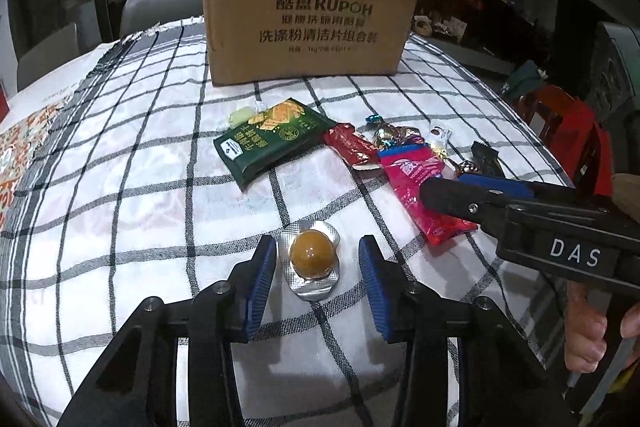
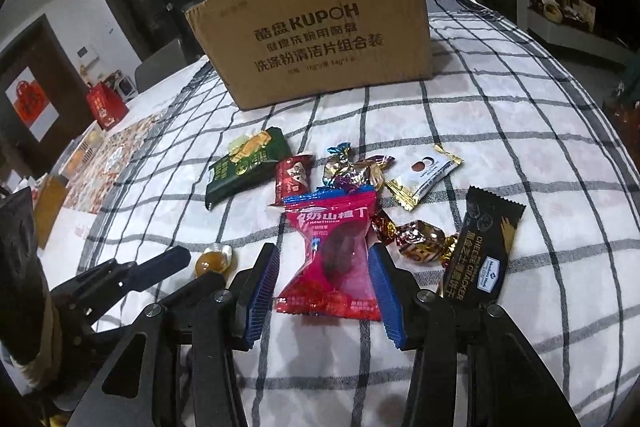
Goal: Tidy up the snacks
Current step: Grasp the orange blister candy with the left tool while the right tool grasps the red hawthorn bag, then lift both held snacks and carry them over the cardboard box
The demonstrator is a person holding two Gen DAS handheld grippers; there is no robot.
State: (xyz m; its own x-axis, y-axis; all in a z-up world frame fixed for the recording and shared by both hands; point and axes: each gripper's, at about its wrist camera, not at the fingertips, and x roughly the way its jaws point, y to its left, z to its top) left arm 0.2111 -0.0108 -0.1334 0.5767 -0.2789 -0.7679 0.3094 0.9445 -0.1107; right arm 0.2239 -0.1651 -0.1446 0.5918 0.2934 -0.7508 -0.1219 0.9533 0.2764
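Tabletop (image 1: 120, 187) under a soft white cloth with a black and grey check; fringe along the far edge. One corrugated brown cardboard box (image 1: 308, 15) stands upright near the far edge, printed in dark characters.

Left tool (image 1: 318, 263): two ribbed blue pads (image 1: 262, 279) on black arms, spread either side of one amber jelly dome in a crinkled foil blister (image 1: 312, 259). Narrow gaps show on both sides; pads not pressing. The blister lies flat on the cloth near the tabletop's near edge.

Snacks in a loose row mid-tabletop, left to right: one pale green wrapped sweet (image 1: 240, 117) half tucked behind one glossy dark green rectangular packet (image 1: 272, 143); one small red foil sachet (image 2: 294, 179); a cluster of metallic twist-wrapped candies (image 2: 356, 167), count unclear; one shiny pink-red hawthorn pouch (image 2: 336, 259) with crimped ends; one white pillow sachet with gold crimped ends (image 2: 428, 175); two dark red-gold foil candies (image 2: 416, 239); one matte black cheese cracker bar (image 2: 480, 247), serrated ends.

Right tool (image 2: 324, 275): blue pads straddle the pink pouch, touching or nearly touching its edges; whether they are pinching it I cannot tell.
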